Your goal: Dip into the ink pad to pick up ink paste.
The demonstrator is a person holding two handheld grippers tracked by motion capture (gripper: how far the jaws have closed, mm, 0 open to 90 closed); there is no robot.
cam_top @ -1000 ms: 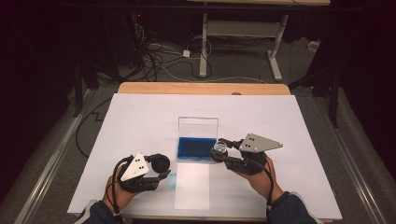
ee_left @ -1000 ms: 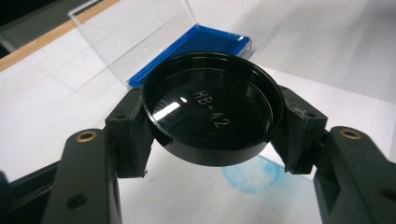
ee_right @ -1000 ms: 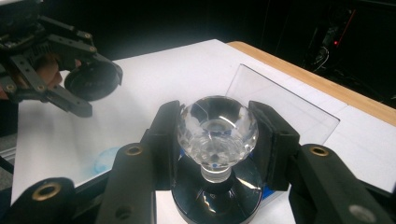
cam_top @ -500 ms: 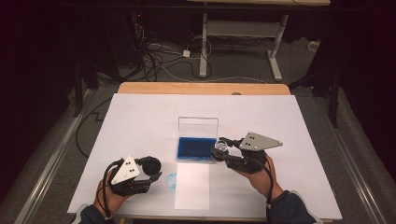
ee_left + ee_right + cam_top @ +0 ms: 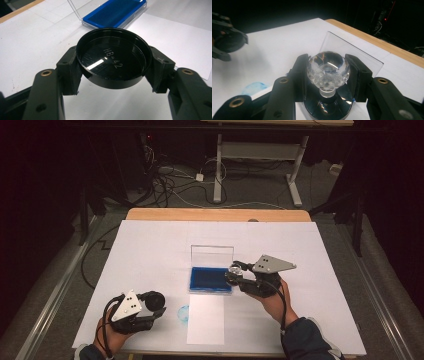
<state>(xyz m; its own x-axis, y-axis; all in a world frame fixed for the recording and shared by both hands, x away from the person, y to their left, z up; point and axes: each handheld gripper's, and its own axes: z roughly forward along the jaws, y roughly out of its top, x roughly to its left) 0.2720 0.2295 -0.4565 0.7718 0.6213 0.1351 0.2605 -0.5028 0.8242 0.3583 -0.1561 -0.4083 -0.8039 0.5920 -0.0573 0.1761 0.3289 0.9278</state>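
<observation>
On desk | left hand-held gripper [image 5: 113, 65] clamps black cap [image 5: 113, 58] | right hand-held gripper [image 5: 328, 72] grips clear faceted stamp [image 5: 328, 68], just beside blue ink pad [image 5: 210, 279]

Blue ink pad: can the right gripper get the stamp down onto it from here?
Probably yes. The right gripper holds the stamp at the ink pad's right edge, the clear lid stands open behind, and the left gripper is off to the side.
</observation>
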